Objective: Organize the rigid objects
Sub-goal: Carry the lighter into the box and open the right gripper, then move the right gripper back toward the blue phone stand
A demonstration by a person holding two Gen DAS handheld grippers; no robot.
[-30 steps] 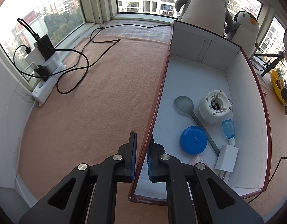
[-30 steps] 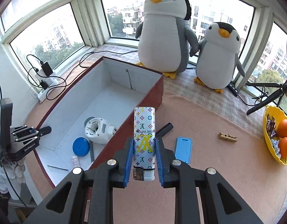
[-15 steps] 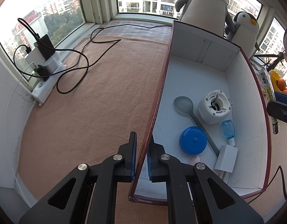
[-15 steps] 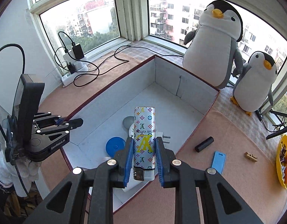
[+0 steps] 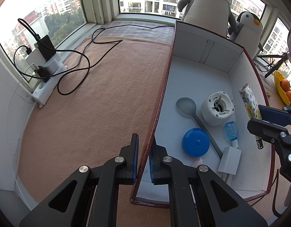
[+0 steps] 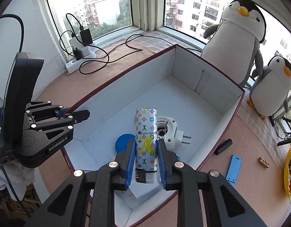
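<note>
White-lined cardboard box (image 6: 211, 102) holds several items; right gripper (image 6: 146, 157) grasps patterned lighter (image 6: 146, 140) above it, left gripper (image 5: 143, 157) pinches its wall; blue clip (image 6: 233, 166) remains outside.

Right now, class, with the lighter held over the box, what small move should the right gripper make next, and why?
Probably lower the lighter a little toward the bare floor of the box beyond the white plug adapter, then open. The right gripper holds it above the items already inside, while the left gripper clamps the box wall, steadying it.
</note>
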